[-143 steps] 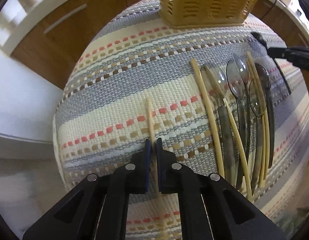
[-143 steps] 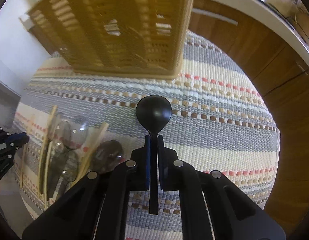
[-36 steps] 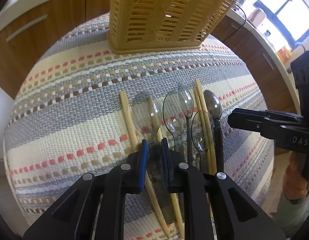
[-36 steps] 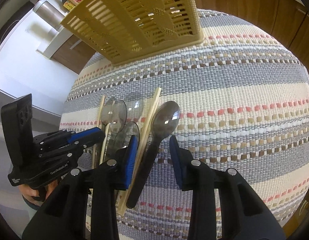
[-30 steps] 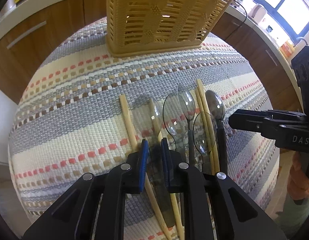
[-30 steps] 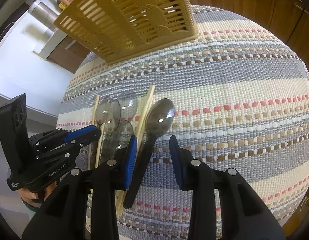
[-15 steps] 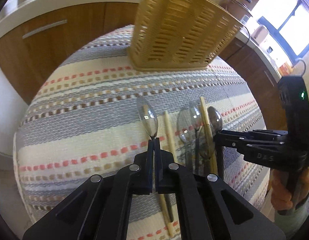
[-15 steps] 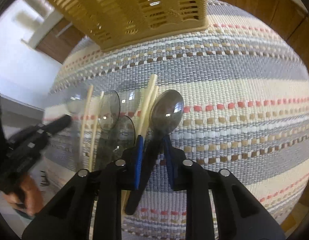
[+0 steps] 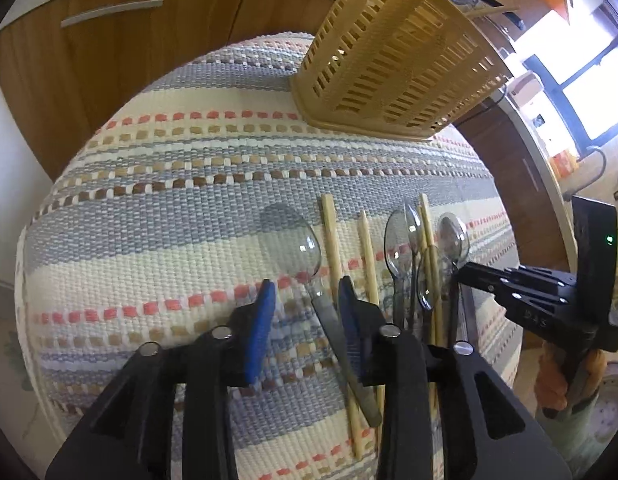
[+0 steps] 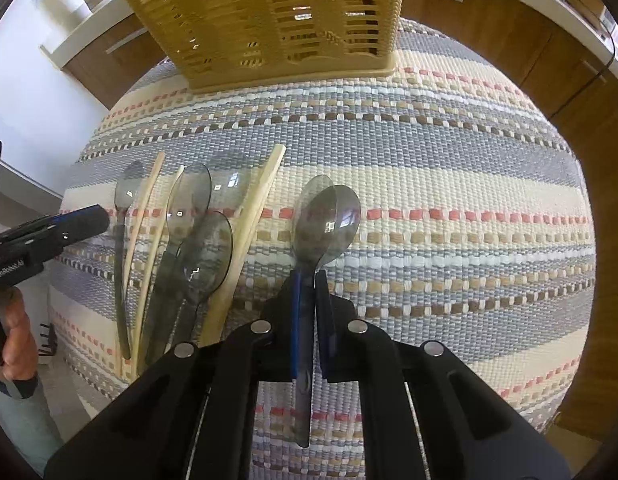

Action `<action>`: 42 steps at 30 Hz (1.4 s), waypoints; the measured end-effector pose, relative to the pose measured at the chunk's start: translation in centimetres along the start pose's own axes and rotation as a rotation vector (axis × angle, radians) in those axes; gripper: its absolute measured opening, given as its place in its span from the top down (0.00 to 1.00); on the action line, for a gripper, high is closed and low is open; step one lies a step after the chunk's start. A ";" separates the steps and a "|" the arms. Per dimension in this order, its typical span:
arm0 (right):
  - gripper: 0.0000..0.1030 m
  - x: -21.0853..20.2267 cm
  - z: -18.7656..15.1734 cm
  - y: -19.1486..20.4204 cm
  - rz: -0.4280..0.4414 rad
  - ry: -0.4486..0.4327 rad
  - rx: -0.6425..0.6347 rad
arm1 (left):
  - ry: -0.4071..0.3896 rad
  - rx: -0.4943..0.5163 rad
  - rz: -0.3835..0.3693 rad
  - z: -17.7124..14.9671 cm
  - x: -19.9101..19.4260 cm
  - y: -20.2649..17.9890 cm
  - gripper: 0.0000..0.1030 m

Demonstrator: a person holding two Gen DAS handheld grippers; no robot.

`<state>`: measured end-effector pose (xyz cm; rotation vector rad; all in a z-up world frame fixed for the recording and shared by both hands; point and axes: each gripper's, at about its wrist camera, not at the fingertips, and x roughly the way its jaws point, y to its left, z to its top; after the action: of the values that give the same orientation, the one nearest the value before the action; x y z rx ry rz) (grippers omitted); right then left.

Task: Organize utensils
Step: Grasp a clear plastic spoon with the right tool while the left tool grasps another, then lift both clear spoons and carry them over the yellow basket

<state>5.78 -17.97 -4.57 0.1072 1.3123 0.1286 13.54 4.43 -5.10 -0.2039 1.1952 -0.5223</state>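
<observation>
Clamping a smoky spoon (image 10: 327,222) by its handle, bowl pointing toward the basket (image 10: 269,20) straight ahead, the right gripper (image 10: 309,280) leads while the left gripper (image 9: 307,300) opens around another spoon (image 9: 309,248) lying on the surface (image 9: 169,208).

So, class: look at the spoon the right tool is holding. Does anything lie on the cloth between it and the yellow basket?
Nothing visible does. The right tool is shut on the smoky spoon, and only bare striped cloth lies between it and the basket. The other utensils lie off to the side.
</observation>
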 end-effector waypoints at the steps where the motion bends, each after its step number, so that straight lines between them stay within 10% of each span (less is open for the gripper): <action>1: 0.94 -0.1 0.0 -0.5 0.019 0.005 0.014 | 0.010 -0.002 0.013 0.1 0.4 -0.2 0.70; 8: 0.94 -1.0 0.6 -3.3 0.109 0.008 0.066 | 0.019 0.108 0.195 0.3 1.8 -3.8 0.71; 14: 0.93 -2.6 0.8 -5.4 0.111 0.018 0.059 | 0.023 0.164 0.293 0.5 2.2 -5.1 0.91; 18: 0.93 -2.3 1.0 -5.3 0.131 0.047 0.047 | 0.020 0.103 0.193 0.7 0.9 -3.1 0.92; 42: 0.79 0.1 2.1 -1.3 0.045 0.076 0.013 | -0.030 0.095 0.180 0.1 -0.8 -1.2 0.91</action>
<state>7.92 -19.22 -4.31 0.1443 1.3870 0.1642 13.05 3.76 -3.91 -0.0227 1.1444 -0.4159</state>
